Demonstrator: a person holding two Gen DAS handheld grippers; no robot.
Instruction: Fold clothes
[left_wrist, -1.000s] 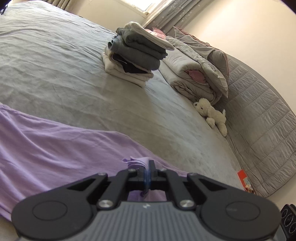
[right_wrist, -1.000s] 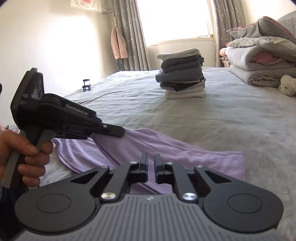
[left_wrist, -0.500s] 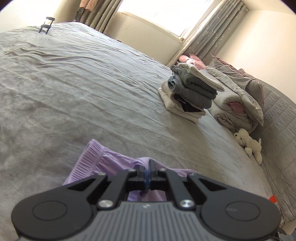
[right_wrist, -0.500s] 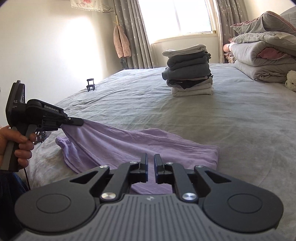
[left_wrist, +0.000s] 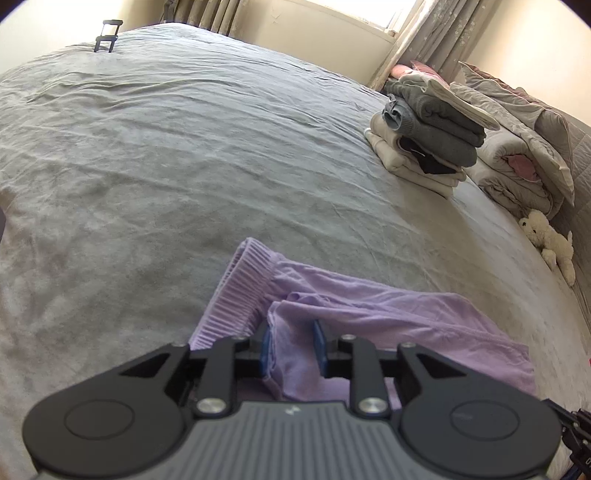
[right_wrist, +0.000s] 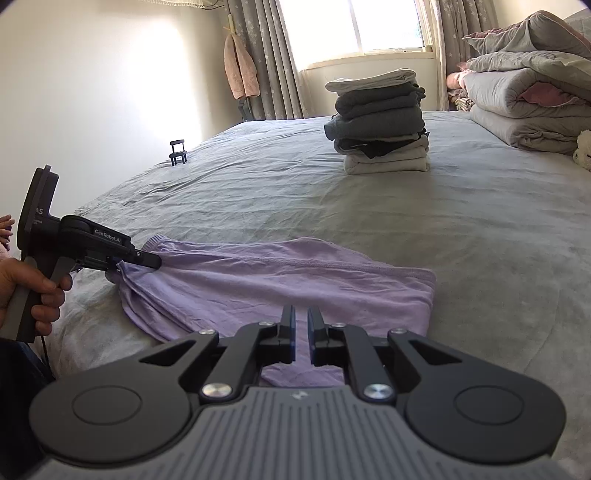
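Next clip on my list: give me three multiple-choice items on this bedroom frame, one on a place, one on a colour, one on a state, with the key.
1. Where is the stack of folded clothes?
A. on the bed
B. on the floor
C. on a chair

2. What colour is the garment spread in front of the grippers?
A. green
B. lilac
C. red

3. What lies between the left gripper fingers?
A. nothing
B. a toy
C. lilac cloth

Key: 1 A, the stack sits on the grey bedspread. 2 B, it is pale purple in both views. 3 C, a fold of cloth lies between the opening jaws.
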